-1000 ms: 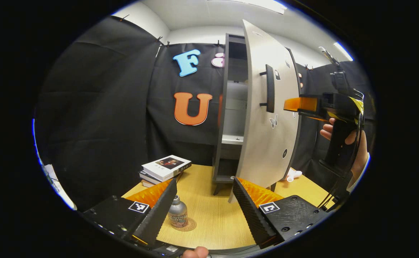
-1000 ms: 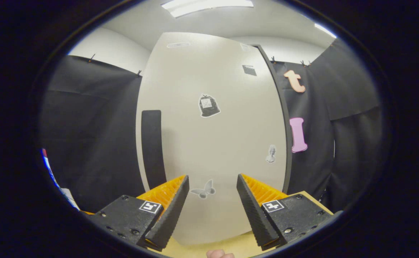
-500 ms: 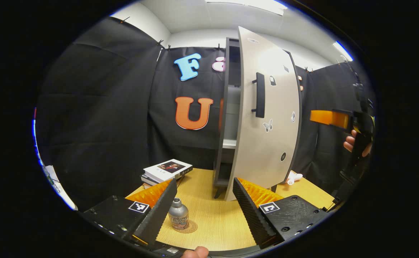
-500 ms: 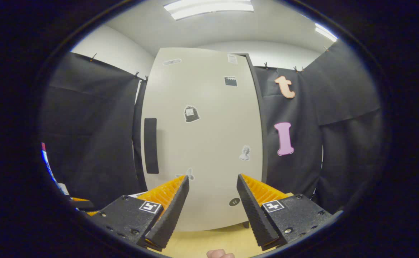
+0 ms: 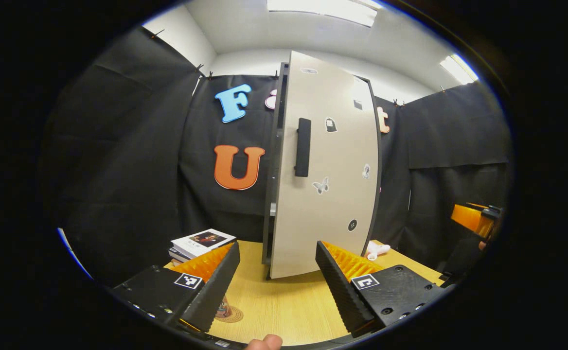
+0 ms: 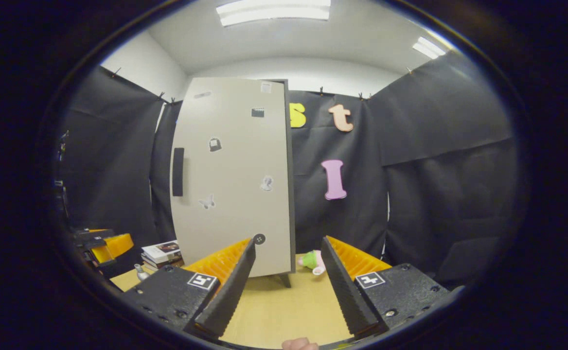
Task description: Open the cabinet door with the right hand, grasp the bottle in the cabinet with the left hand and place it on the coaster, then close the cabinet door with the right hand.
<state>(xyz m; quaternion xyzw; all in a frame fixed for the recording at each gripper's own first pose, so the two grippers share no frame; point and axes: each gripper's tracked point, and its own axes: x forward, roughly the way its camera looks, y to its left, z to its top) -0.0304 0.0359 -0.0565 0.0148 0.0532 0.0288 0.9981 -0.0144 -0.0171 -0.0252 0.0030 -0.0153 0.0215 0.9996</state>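
Nearly shut: door (image 5: 325,165) stands upright, long axis vertical, face toward both grippers, thin gap at its handle (image 5: 303,147) edge. Judged: a flat push beside the handle would seat it. Right gripper (image 6: 286,282) spread, well apart from door. Left gripper (image 5: 276,284) spread, empty. Bottle (image 6: 141,272) upright on table (image 6: 274,311), by the books (image 6: 161,253).

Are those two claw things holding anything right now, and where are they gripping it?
Nothing is held. The left gripper and the right gripper are both open, with only the table and the cabinet door showing between their fingers.
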